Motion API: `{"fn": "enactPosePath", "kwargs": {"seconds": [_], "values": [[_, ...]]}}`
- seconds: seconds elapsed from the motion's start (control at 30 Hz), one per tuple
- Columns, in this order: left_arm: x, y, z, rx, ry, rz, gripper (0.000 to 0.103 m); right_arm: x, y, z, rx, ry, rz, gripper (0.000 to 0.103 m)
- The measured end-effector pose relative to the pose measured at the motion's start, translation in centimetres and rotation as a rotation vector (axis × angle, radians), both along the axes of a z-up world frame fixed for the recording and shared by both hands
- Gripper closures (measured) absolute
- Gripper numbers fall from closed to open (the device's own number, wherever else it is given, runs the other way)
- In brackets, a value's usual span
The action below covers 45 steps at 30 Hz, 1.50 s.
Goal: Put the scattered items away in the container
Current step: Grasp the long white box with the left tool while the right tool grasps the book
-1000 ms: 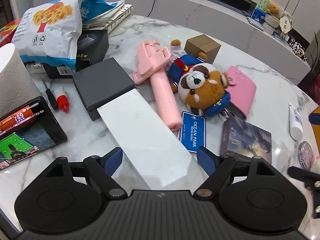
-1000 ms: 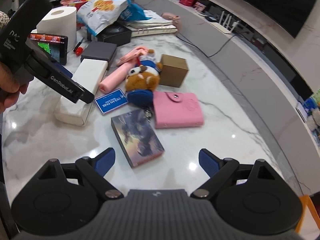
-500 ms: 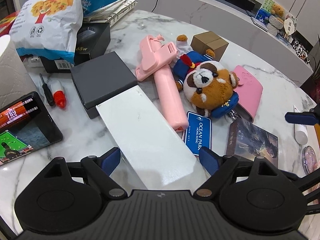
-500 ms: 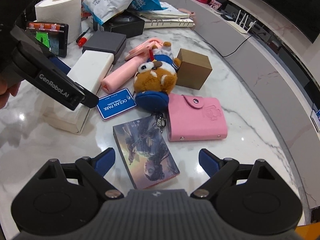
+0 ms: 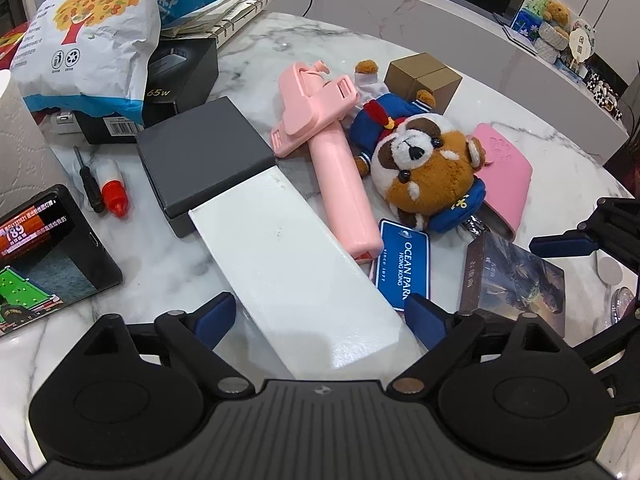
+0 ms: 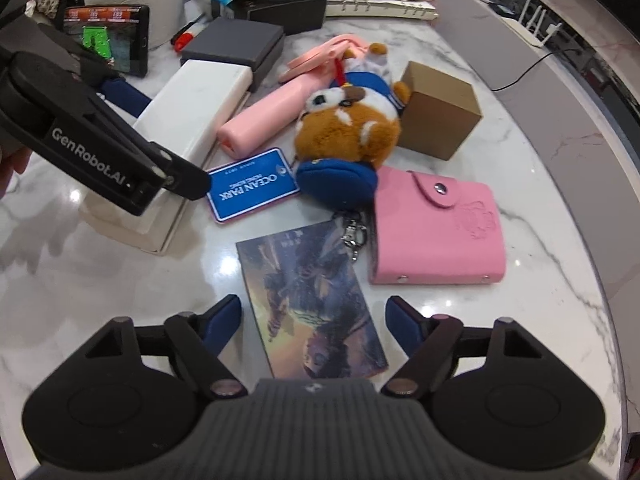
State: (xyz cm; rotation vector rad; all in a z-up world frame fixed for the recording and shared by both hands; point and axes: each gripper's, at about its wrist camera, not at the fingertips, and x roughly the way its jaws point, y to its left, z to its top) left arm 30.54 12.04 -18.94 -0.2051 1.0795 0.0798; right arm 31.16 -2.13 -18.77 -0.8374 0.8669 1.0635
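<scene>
Marble table: picture card between right fingers.

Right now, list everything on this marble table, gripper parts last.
white box: 1, white, between left jaws
grey box: 1, dark grey, behind white box
selfie stick: 1, pink, centre
plush toy: 1, brown and blue, centre
cardboard box: 1, tan, behind plush
card holder: 1, pink, right
Ocean Park tag: 1, blue
picture box: 1, dark print, between right jaws
phone: 1, black, left
snack bag: 1, white
left hand-held gripper: open
right hand-held gripper: closing
</scene>
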Motion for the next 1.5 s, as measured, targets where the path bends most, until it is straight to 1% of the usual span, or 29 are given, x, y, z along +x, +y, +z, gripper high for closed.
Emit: {"fn": "enactPosePath", "kwargs": {"seconds": [0.13, 0.27, 0.37, 0.57, 0.7, 0.73, 0.87, 1.03, 1.17, 1.5], "values": [[-0.3, 0.0, -0.2, 0.01, -0.015, -0.006, 0.0, 0.5, 0.3, 0.1, -0.011, 0.046, -0.029, 0.028], [-0.6, 0.0, -0.2, 0.02, -0.016, -0.035, 0.0, 0.4, 0.3, 0.2, -0.023, 0.045, -0.027, 0.033], [-0.7, 0.2, 0.0, 0.011, -0.006, -0.055, 0.0, 0.3, 0.2, 0.3, -0.03, 0.043, -0.027, 0.034], [-1.5, 0.5, 0.4, -0.002, 0.007, -0.104, 0.007, -0.3, -0.2, 0.4, -0.041, 0.038, -0.033, 0.035], [-2.3, 0.7, 0.7, -0.009, 0.026, -0.14, 0.015, -1.0, -0.5, 0.5, -0.057, 0.028, -0.033, 0.035], [-2.5, 0.7, 0.8, -0.009, 0.029, -0.152, 0.017, -1.2, -0.6, 0.5, -0.061, 0.026, -0.035, 0.036], [-3.4, 0.6, 1.0, 0.008, 0.034, -0.186, 0.021, -1.8, -1.1, 0.7, -0.073, 0.022, -0.038, 0.036], [-4.0, 0.6, 1.4, 0.008, 0.03, -0.198, 0.024, -2.2, -1.8, 1.2, -0.074, 0.019, -0.047, 0.037], [-4.5, 0.4, 2.1, 0.027, 0.014, -0.206, 0.024, -2.5, -2.2, 1.9, -0.073, 0.012, -0.053, 0.038], [-5.1, 0.8, 3.7, 0.017, -0.006, -0.212, 0.026, -3.1, -2.7, 3.6, -0.054, 0.0, -0.067, 0.039]]}}
